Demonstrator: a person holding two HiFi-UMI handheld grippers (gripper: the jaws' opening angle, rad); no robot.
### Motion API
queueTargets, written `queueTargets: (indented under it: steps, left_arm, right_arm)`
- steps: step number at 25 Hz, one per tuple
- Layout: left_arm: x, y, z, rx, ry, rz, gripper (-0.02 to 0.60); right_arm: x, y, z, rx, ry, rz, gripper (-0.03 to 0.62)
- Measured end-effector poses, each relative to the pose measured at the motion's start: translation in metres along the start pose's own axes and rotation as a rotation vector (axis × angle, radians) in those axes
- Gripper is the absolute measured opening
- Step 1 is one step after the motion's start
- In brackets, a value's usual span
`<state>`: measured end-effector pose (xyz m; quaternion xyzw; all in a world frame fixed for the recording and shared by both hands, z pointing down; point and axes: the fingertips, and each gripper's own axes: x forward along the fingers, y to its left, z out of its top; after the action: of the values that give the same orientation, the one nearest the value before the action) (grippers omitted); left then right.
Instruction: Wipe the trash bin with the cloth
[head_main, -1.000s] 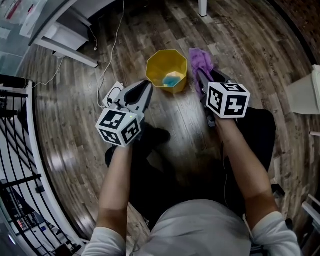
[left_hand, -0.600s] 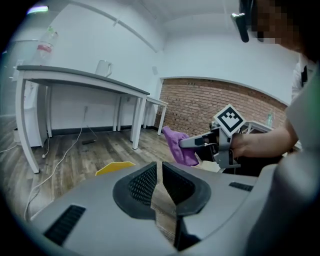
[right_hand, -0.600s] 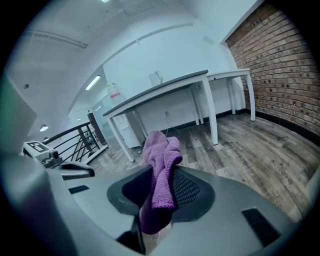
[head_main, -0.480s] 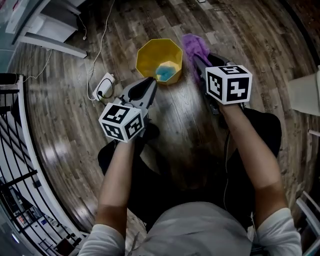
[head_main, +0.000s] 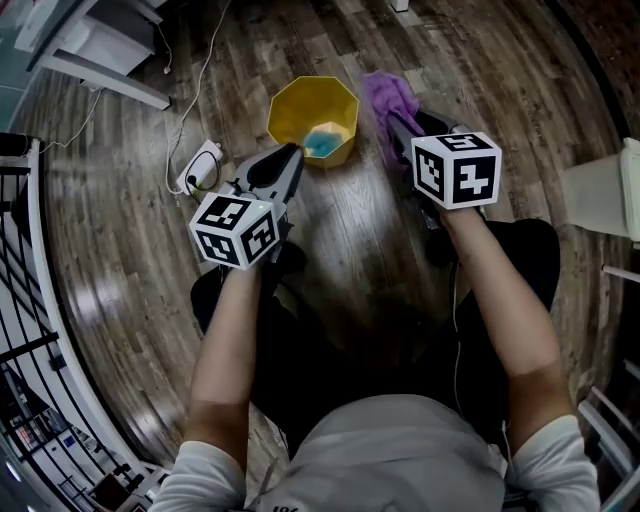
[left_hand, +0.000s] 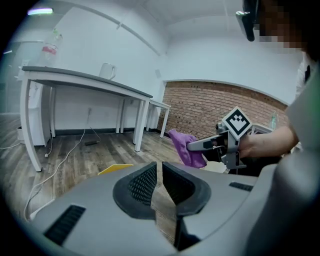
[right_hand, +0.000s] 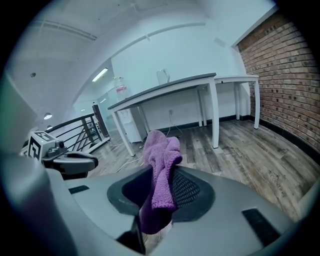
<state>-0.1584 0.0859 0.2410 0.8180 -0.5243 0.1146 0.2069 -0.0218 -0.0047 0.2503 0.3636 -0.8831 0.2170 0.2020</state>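
Your right tongs (head_main: 393, 128) pinch the cloth (head_main: 385, 95). Your left tongs (head_main: 290, 153) are pressed together, empty. The bin (head_main: 297, 108) sits on the floor just ahead. Push hard and it may tip.

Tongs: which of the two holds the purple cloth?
The right tongs, clamped on the purple cloth that sticks up between them; the left tongs are shut with nothing between them.

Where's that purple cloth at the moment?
In the head view the purple cloth is pinched by the right gripper, just right of the yellow trash bin.
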Motion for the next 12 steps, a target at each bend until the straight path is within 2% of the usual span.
queueTargets:
  steps: [7,9,12]
  left_arm:
    - [0.01,-0.003,-0.011,0.006,0.053,-0.03,0.017]
    - [0.025,-0.003,-0.021,0.017,0.08,-0.043,0.017]
    - [0.043,-0.003,-0.038,0.031,0.136,-0.053,0.018]
  right_arm:
    - [0.002,-0.002,-0.016,0.06,0.02,0.015,0.112]
    - [0.007,-0.011,-0.022,0.108,0.01,0.013,0.112]
    - [0.02,-0.025,-0.041,0.243,0.017,0.015,0.112]
